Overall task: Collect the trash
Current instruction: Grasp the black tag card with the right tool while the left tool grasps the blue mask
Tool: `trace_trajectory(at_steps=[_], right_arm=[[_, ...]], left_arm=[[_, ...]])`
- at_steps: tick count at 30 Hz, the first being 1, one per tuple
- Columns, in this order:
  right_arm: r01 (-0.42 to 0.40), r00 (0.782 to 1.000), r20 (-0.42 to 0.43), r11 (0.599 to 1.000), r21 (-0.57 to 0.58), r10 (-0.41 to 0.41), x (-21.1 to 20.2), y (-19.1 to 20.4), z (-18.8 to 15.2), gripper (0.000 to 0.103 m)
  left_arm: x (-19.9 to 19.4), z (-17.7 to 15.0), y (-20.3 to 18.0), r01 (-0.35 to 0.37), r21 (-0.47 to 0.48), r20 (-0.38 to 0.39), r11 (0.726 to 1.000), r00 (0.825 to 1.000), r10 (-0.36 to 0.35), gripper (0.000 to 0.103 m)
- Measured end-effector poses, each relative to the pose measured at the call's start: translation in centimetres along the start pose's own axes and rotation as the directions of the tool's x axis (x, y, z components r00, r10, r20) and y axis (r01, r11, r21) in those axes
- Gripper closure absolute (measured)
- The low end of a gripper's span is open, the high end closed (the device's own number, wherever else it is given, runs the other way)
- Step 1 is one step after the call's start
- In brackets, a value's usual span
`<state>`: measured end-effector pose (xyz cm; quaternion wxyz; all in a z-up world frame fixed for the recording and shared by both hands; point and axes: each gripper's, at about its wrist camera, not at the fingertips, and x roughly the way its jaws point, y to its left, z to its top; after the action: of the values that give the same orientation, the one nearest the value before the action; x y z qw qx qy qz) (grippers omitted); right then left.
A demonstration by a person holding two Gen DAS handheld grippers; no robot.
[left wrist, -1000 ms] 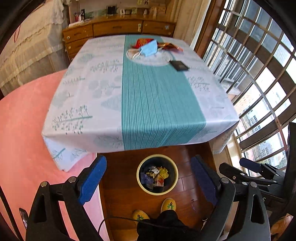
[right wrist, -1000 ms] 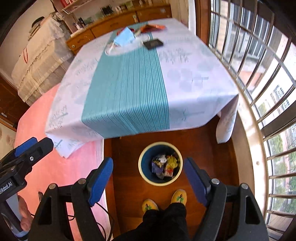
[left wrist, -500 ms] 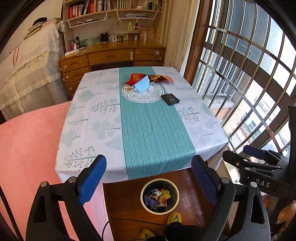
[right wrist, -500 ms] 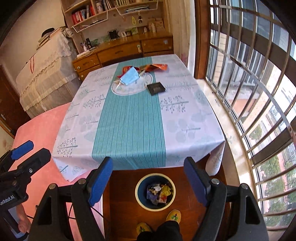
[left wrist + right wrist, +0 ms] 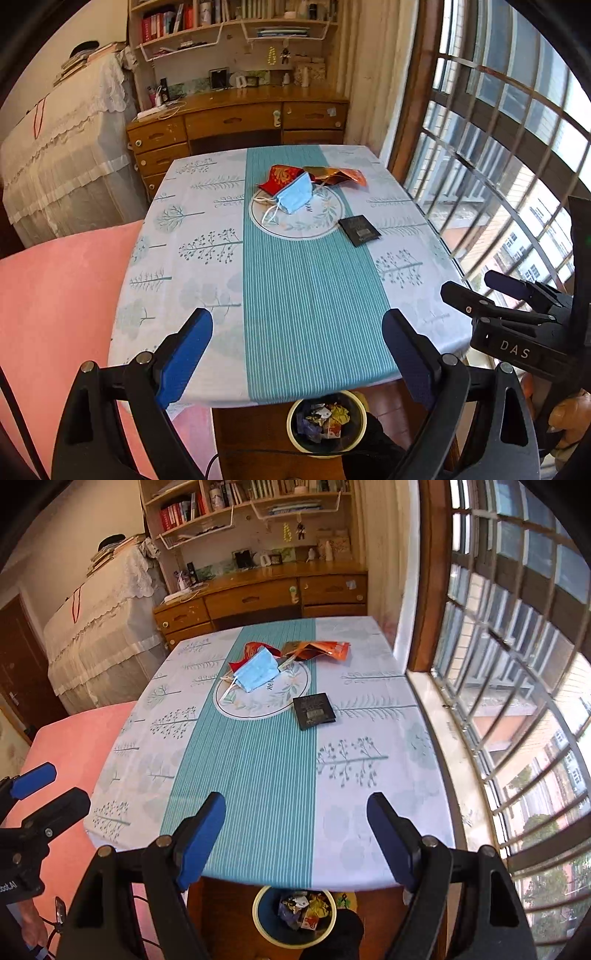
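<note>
- The tabletop (image 5: 207, 266) is the biggest thing. It has a white cloth with little trees and a wide green striped band down the middle.
- A pink bed (image 5: 55, 295) sits just beside the tabletop, on the left.
- A wooden desk (image 5: 258, 598) with drawers stands behind the tabletop, under shelves of books.
- The left tool (image 5: 297, 345) hangs above the near edge of the tabletop. Its two blue fingers are spread wide and hold nothing.
- The right tool (image 5: 295, 827) hangs there too, just beside the left one. Its fingers are also spread wide and hold nothing.
- A round bin (image 5: 295, 915) stands on the wood floor below the near edge of the tabletop. It has crumpled wrappers inside.
- A blue face mask (image 5: 295, 192) lies at the far end of the tabletop, on a round leaf picture in the cloth.
- A red wrapper (image 5: 280, 176) lies under the far edge of the mask, touching it.
- An orange wrapper (image 5: 343, 175) lies just beside the red one, to the right.
- A small black packet (image 5: 314, 710) lies flat near the mask, on its right and closer to the tools.
</note>
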<state>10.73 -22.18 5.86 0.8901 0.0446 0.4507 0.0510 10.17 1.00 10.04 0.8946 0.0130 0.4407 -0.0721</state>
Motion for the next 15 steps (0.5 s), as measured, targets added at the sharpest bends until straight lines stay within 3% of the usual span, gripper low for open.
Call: trace_trajectory(at_steps=[4, 15], right_arm=[[-0.049, 0.995, -0.090, 0.999, -0.006, 0.048, 6.2, -2.3, 3.7, 0.024], [-0.085, 0.960, -0.271, 0.994, -0.064, 0.065, 21.7, -4.1, 9.5, 0.024]], left_arm=[[5.3, 3.2, -0.7, -0.076, -0.070, -0.060, 0.995, 0.996, 0.071, 0.011], [18.1, 8.0, -1.7, -0.154, -0.182, -0.237, 0.971, 0.965, 0.109, 0.011]])
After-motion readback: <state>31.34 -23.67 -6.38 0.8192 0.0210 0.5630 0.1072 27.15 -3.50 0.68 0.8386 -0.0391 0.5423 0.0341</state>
